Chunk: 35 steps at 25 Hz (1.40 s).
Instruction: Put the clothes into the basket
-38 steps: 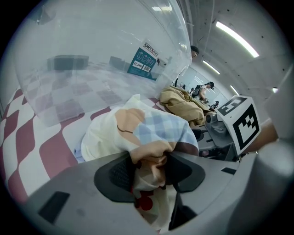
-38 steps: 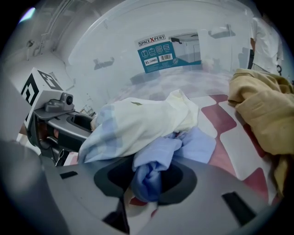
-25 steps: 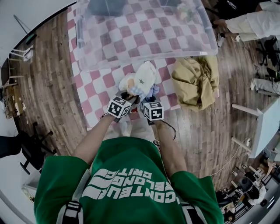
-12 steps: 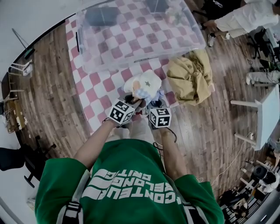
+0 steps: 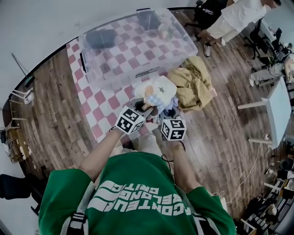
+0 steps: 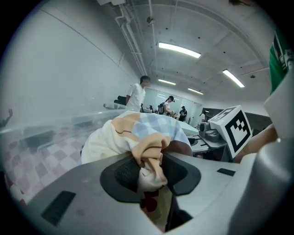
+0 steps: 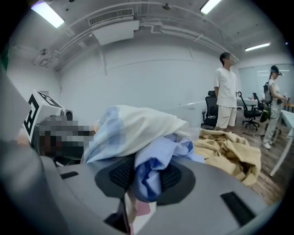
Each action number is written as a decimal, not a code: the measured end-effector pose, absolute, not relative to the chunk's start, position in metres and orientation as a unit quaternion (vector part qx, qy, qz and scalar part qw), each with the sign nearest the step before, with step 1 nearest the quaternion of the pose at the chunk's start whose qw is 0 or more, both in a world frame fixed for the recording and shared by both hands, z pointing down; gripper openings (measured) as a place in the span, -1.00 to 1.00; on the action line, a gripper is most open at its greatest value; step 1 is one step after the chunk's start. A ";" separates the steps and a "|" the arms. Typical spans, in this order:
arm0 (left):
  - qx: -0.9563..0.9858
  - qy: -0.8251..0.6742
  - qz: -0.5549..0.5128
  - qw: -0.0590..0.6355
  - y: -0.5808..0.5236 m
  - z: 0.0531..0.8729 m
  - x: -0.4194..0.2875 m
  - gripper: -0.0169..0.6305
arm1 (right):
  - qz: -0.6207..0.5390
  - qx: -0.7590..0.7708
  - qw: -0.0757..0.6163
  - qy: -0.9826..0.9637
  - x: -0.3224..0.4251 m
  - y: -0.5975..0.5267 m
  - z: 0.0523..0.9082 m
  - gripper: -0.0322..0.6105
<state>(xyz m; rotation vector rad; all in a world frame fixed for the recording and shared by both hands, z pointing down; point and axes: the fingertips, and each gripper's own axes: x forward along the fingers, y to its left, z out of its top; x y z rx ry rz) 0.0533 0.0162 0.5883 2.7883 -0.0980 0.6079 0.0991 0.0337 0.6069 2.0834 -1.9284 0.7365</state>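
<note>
Both pinching now: left gripper (image 6: 149,173) clamped on the bundle's (image 5: 158,89) beige fold, right gripper (image 7: 146,176) on its blue edge, load hanging just short of the basket (image 5: 115,78), and such thin pinches could let cloth slip or snag the rim.

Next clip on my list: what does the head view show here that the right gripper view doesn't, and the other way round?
Only the head view: the pink-and-white checkered mat and the clear plastic storage bin seen whole on it. Only the right gripper view: the right gripper shut on a blue fold of the cream and light-blue bundle of clothes, and the ceiling lights. Both: that bundle and the tan crumpled garment beside it.
</note>
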 end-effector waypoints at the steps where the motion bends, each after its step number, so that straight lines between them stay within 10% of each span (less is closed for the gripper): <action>1: 0.969 -0.031 0.204 0.133 0.015 0.577 0.056 -0.59 | 0.238 0.711 0.100 -0.653 0.101 0.032 0.596 -0.52; 35: 0.989 -0.137 0.054 -0.003 -0.118 0.330 0.073 -0.59 | 0.017 0.700 0.054 -0.712 0.124 -0.110 0.340 -0.52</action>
